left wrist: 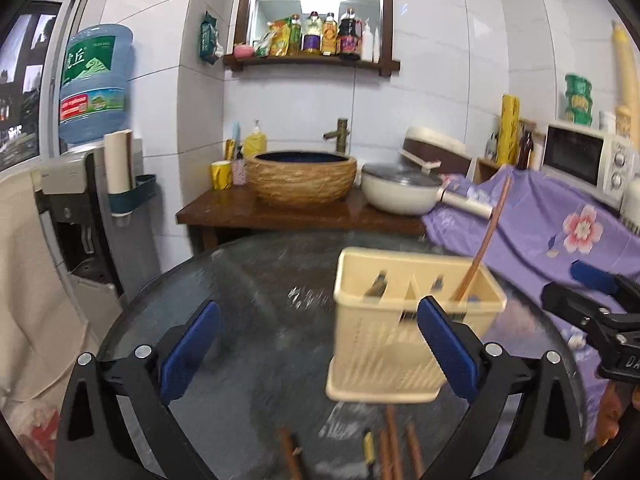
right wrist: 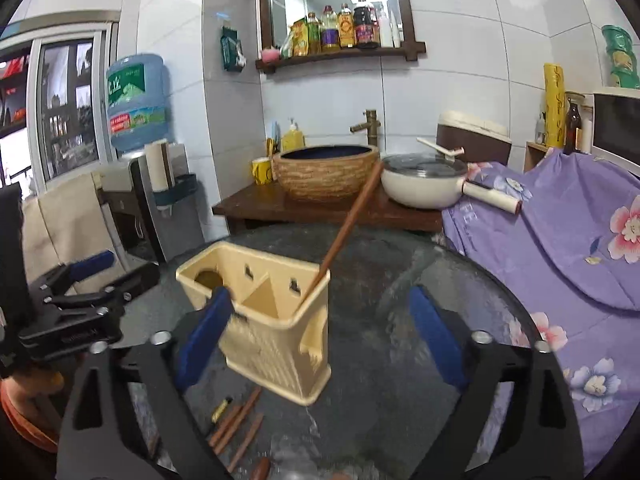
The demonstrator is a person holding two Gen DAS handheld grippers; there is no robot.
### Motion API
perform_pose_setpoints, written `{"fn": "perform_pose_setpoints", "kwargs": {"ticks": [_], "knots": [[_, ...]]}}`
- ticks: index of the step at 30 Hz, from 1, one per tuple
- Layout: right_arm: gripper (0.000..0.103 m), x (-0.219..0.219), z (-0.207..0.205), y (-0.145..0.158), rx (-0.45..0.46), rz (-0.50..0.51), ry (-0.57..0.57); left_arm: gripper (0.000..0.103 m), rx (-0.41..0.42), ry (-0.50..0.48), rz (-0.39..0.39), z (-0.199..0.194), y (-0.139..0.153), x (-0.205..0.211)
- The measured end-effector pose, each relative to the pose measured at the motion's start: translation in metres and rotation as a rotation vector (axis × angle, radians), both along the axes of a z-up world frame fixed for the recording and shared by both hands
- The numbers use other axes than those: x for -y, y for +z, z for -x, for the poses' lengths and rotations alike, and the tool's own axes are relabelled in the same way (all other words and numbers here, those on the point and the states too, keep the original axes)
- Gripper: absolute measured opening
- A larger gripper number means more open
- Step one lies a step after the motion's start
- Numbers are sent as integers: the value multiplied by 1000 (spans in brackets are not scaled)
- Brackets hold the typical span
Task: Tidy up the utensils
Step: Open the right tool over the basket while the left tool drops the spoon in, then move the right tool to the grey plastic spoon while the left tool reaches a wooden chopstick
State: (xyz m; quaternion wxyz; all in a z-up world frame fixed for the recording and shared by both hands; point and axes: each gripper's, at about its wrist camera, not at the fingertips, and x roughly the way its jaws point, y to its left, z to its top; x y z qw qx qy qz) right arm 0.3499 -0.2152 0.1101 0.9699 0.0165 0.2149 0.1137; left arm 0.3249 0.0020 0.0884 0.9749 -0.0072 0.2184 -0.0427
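Note:
A cream plastic utensil holder (left wrist: 412, 320) (right wrist: 272, 320) with divided compartments stands on the round dark glass table (left wrist: 240, 280). One long wooden chopstick (left wrist: 486, 236) (right wrist: 352, 224) leans in its right-hand compartment. Several loose wooden chopsticks (left wrist: 394, 440) (right wrist: 240, 420) and a small yellow-and-black piece (right wrist: 221, 406) lie on the table in front of the holder. My left gripper (left wrist: 319, 308) is open just left of the holder, nothing between its blue pads. My right gripper (right wrist: 320, 300) is open too, empty, its left pad in front of the holder. Each gripper shows in the other's view (left wrist: 580, 288) (right wrist: 112, 270).
Behind the table is a wooden counter (left wrist: 224, 212) with a woven basin (left wrist: 302, 178), a brass tap, a yellow mug and a lidded white pan (left wrist: 400, 190). A purple floral cloth (right wrist: 560, 240) covers the right side. A water dispenser (left wrist: 80, 208) stands at left.

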Motion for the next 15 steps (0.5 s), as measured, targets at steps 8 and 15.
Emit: {"fn": "perform_pose_setpoints", "kwargs": {"ticks": [8, 15], "knots": [[97, 3, 39, -65, -159, 19, -22, 97, -202, 81, -118, 40, -62, -17], [84, -2, 59, -115, -306, 61, -34, 96, -267, 99, -105, 59, -96, -26]]}}
